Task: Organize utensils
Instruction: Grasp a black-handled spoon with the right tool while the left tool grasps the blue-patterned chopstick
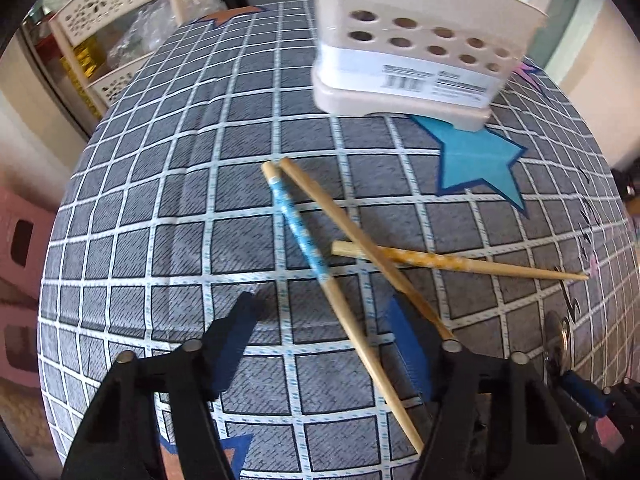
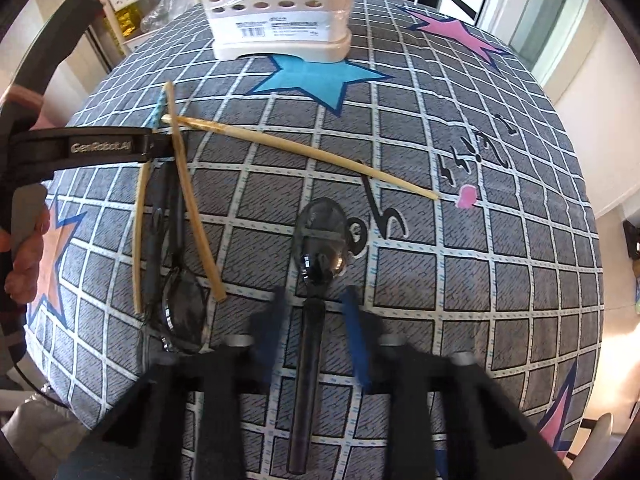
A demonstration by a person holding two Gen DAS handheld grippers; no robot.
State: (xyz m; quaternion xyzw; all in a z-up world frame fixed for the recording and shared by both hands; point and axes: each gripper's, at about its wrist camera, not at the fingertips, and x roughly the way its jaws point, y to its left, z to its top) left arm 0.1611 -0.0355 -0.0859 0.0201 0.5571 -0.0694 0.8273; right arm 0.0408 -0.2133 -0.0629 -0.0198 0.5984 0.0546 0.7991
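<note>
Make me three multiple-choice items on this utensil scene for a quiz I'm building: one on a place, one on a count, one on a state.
1. Where does the utensil holder stand?
A. partly on the blue star
B. on the pink star
C. off the table

2. How many chopsticks lie on the cloth?
A. one
B. three
C. five

3. How is the right gripper?
A. shut on a chopstick
B. open around the spoon handle
C. shut on the holder

Answers:
1 A, its base overlaps the blue star.
2 B, the blue-patterned chopstick, plain chopstick and yellow-patterned chopstick.
3 B, the fingers are apart on either side of the spoon.
</note>
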